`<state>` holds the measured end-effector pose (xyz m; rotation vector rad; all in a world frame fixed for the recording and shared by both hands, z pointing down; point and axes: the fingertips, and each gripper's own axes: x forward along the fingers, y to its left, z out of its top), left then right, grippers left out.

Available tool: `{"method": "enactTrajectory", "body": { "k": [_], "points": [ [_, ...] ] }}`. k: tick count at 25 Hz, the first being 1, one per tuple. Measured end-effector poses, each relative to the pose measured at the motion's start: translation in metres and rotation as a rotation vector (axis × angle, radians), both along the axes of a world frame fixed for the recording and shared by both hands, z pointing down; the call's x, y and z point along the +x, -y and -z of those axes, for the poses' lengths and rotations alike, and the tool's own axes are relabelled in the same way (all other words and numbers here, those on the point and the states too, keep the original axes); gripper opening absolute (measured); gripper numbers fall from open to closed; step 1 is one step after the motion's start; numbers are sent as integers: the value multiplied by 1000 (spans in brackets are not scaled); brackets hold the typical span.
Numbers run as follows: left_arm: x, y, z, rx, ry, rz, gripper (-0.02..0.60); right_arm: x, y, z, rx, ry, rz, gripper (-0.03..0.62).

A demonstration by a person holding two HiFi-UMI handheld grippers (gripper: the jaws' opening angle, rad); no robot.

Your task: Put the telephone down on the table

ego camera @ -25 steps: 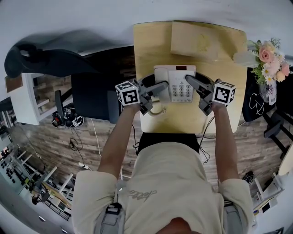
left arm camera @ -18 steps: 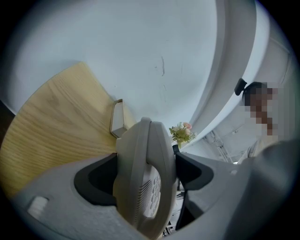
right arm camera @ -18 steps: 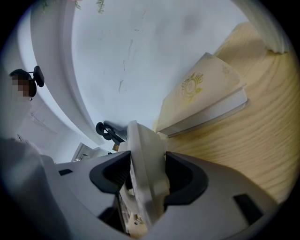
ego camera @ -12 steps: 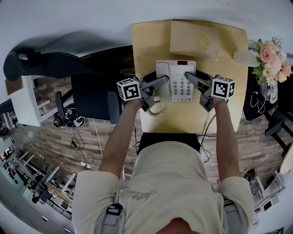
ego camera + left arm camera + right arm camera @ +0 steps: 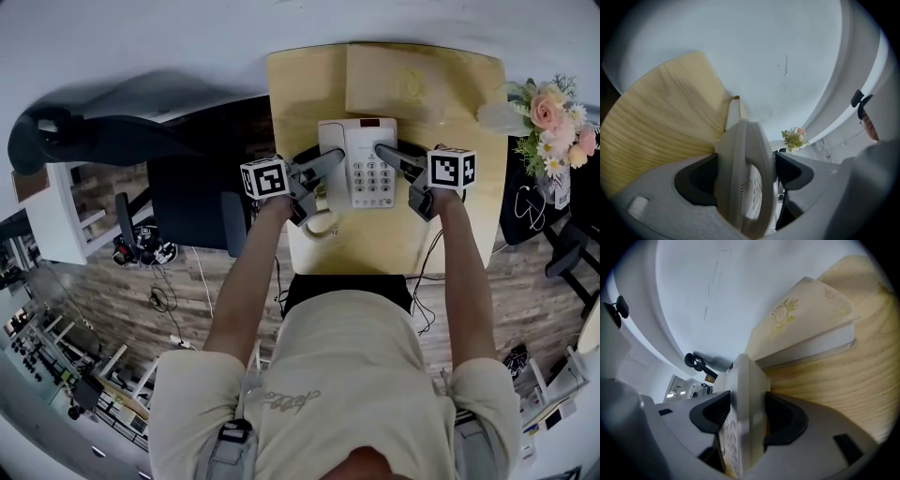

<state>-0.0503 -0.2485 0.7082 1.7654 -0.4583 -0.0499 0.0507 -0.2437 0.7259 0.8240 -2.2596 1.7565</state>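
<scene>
Both grippers and the telephone between them have shifted a little farther from the person, toward the flat box at the back of the wooden table. The left gripper comes in from the phone's left side with its jaws clamped on the handset edge. The left gripper view shows the earpiece grille between them. A coiled cord lies on the table just beside that gripper, on the person's side. The telephone is over the middle of the table, keypad up; whether its base touches the wood cannot be told. The right gripper pinches the phone's right edge beside the keypad, jaws closed on it. Pink and white flowers stand past the table's right edge
</scene>
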Motion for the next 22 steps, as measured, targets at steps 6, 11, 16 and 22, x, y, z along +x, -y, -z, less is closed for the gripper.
{"method": "enactTrajectory", "body": {
  "k": [6, 11, 16, 22],
  "points": [
    [4, 3, -4, -25, 39, -29, 388, 1, 0, -8, -38, -1, -17, 233],
    [4, 3, -4, -38, 49, -32, 388, 1, 1, -7, -64, -69, 8, 236],
    [4, 4, -3, -31, 59, -26, 388, 5, 3, -2, -27, -219, 49, 236],
    [4, 3, -1, -13, 72, -23, 388, 7, 2, -1, -22, -257, 41, 233]
  ]
}}
